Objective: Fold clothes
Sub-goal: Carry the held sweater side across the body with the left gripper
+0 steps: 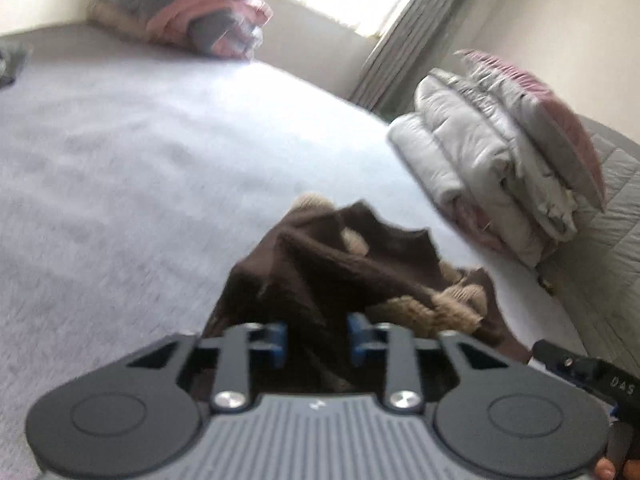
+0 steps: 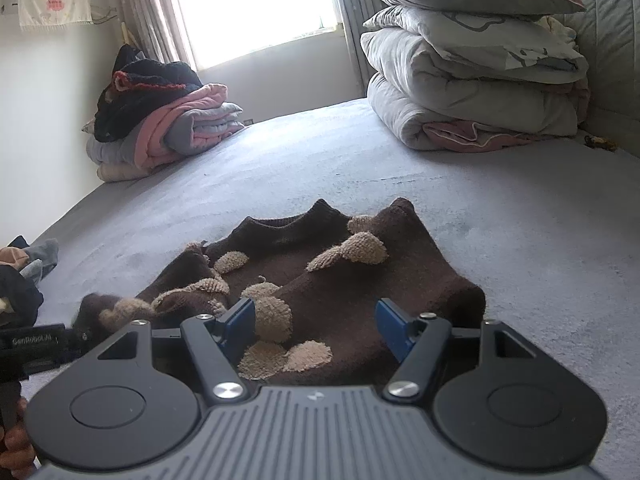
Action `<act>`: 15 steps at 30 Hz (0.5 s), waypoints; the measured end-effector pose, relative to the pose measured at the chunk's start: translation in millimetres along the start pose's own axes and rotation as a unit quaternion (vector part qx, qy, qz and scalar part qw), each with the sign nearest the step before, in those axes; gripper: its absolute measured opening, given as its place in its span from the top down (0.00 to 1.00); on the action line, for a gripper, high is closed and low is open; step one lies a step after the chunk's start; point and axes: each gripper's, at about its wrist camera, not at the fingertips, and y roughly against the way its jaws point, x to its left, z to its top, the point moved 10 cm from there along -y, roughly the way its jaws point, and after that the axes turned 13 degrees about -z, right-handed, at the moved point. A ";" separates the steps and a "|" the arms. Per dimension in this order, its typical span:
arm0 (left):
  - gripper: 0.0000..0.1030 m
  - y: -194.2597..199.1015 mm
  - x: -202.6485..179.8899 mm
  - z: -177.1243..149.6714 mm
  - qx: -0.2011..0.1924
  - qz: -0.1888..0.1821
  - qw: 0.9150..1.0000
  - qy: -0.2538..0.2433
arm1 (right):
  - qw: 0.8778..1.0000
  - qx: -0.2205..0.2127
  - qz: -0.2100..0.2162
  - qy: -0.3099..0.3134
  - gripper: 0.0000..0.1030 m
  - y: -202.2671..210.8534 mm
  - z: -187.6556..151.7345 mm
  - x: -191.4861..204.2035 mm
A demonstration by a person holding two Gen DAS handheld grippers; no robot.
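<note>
Left wrist view is smearing w/ motion blur; brown sweater (image 1: 320,264) is hiding the left gripper (image 1: 317,338) pads' contact; clothes pile (image 1: 184,4) is getting cropped at top edge.

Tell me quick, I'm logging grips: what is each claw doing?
Left claw: shut on the brown sweater.
Right claw: open over the sweater, gripping nothing.

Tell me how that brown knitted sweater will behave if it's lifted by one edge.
The brown knitted sweater is probably floppy: it already lies rumpled on the bed. The thick knit suggests some weight, so it would sag. Its fuzzy tan patches look grippy, not slippery.
</note>
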 end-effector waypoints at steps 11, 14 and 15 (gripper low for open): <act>0.79 16.5 -118.5 -12.6 0.021 -0.188 0.969 -0.158 | 0.998 -0.013 -0.032 -0.052 0.32 3.0 14.5 -46.7; 0.48 13.8 -137.2 -30.6 0.074 -0.230 0.953 -0.181 | 0.997 -0.019 -0.040 -0.068 0.32 6.3 18.1 -60.2; 0.43 14.8 -141.7 -35.2 0.084 -0.241 0.948 -0.189 | 0.996 -0.021 -0.042 -0.072 0.32 7.5 19.1 -64.6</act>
